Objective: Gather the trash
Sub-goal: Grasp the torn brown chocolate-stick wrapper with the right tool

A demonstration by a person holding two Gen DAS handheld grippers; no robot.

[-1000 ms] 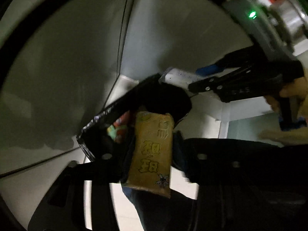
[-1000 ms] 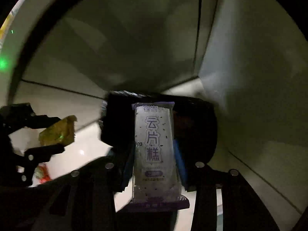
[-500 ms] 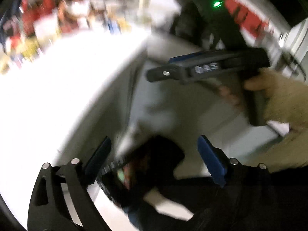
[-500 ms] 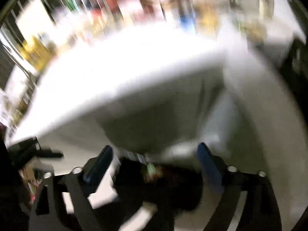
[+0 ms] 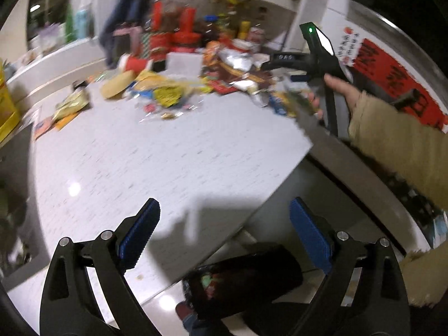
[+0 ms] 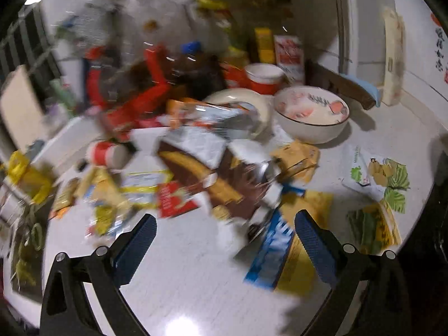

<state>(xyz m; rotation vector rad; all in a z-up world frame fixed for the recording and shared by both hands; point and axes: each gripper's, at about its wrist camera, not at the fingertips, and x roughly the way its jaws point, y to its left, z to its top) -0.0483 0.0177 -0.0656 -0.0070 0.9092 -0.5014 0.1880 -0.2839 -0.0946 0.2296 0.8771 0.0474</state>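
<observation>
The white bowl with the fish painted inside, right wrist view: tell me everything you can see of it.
The white bowl looks ceramic and glossy, round and deep, with a dark line along its rim and orange-red fish with dark bones painted on the inner wall. It stands upright on the white counter, toward the back right of the litter, and looks empty. A pale curved dish overlaps its left side, and a yellow wrapper lies just in front. Actual contact with either cannot be told.

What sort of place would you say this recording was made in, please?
Probably a home kitchen or dining corner: a white countertop strewn with snack wrappers, a ceramic bowl, and sauce bottles behind.
</observation>
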